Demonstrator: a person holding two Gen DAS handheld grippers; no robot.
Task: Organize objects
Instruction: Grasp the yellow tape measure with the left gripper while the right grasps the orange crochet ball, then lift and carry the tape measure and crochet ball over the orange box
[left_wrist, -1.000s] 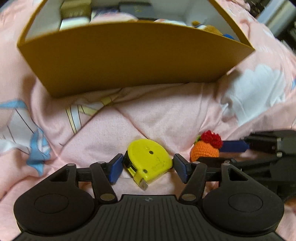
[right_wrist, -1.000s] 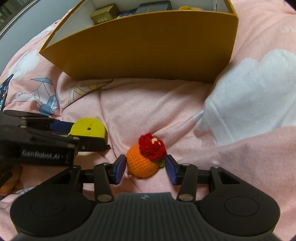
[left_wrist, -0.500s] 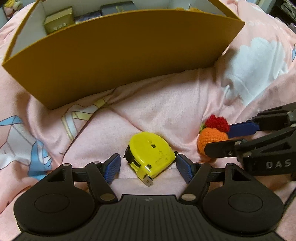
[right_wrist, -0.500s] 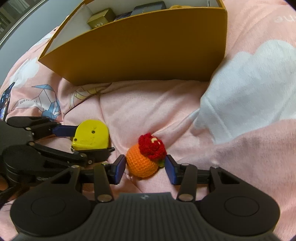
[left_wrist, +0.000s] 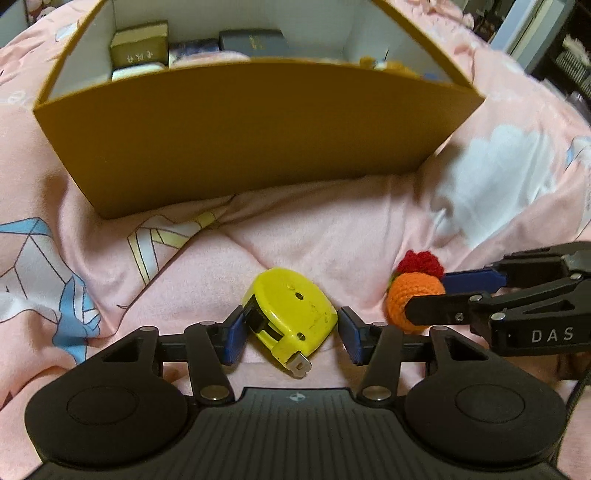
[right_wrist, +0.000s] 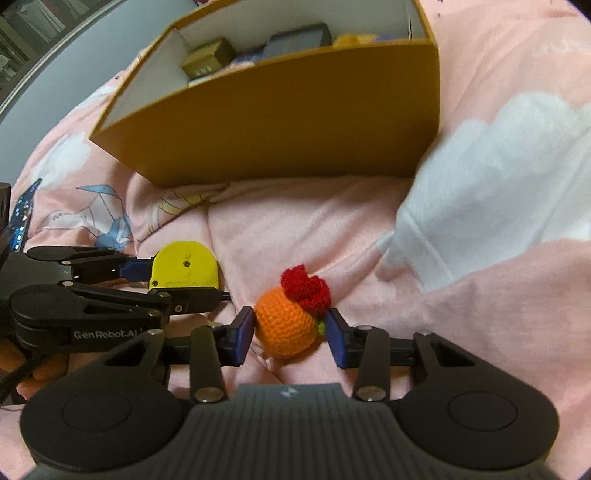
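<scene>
Left gripper (left_wrist: 290, 334) fingers have just been closing and now clamp the yellow plastic tape measure (left_wrist: 291, 317) on the pink printed bedcover (left_wrist: 332, 229); its far side is hidden in the right wrist view. Right gripper (right_wrist: 290, 334) fingers, also just closing, pinch the orange crocheted ball w/ red tuft (right_wrist: 286, 325), partly covered by a finger in the left view. Mustard-yellow cardboard box (left_wrist: 251, 125) sits behind; its near wall hides most contents, only small box tops showing, labels unreadable.

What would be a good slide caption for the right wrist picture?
Right gripper closing around a crocheted orange on a pink quilt, box behind, left gripper at a tape measure.
</scene>
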